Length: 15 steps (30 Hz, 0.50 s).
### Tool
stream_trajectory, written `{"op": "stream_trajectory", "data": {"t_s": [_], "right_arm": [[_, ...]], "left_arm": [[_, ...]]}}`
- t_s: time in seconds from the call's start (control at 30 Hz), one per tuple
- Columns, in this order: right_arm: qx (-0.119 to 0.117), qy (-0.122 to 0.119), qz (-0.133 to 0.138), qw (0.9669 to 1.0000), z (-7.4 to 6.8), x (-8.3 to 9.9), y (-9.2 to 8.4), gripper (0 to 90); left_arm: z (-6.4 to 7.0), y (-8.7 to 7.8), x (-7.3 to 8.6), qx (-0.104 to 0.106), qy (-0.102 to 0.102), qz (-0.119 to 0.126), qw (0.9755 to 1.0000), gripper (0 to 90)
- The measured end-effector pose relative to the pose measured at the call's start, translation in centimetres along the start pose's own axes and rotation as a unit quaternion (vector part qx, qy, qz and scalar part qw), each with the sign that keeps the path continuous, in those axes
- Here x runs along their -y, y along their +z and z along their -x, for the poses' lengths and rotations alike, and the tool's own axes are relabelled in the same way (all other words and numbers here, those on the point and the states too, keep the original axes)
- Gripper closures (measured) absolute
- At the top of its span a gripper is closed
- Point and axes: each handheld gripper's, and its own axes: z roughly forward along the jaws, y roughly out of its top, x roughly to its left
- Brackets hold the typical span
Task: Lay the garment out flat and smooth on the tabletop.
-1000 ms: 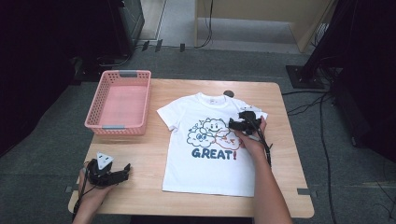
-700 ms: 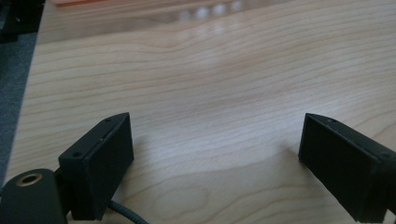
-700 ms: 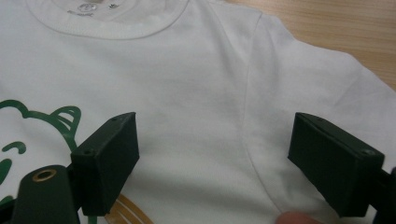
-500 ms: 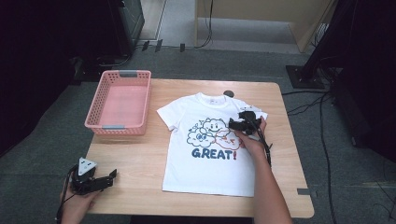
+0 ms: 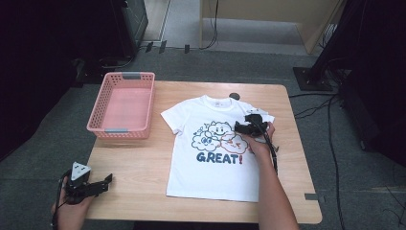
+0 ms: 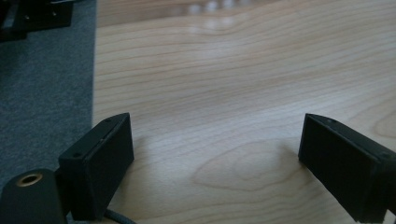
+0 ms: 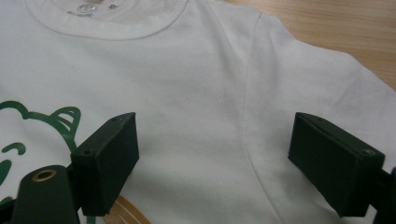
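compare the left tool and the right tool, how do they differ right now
The left tool sits over bare wood at the table's near left corner; the right tool sits over the white t-shirt, near its right shoulder seam. Both are open and hold nothing.

table front-left (image 5: 139, 163): bare | basket (image 5: 123, 104): blocks back-left
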Motion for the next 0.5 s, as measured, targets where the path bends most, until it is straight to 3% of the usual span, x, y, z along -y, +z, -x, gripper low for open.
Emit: {"op": "stream_trajectory", "data": {"t_s": [0.1, 0.33, 0.5], "right_arm": [[-0.010, 0.005, 0.000, 0.9999, 0.2, -0.1, 0.0, 14.3], [-0.024, 0.054, 0.022, 0.9980, 1.1, -0.5, -1.1, 14.3], [-0.025, 0.032, 0.032, 0.9987, 0.7, -0.8, -2.2, 14.2]], "left_arm": [[0.0, 0.0, 0.0, -0.001, -0.001, 0.000, 1.0000, 10.6], [0.0, 0.0, 0.0, -0.001, -0.001, 0.000, 1.0000, 10.6], [0.0, 0.0, 0.0, -0.001, -0.001, 0.000, 1.0000, 10.6]]}}
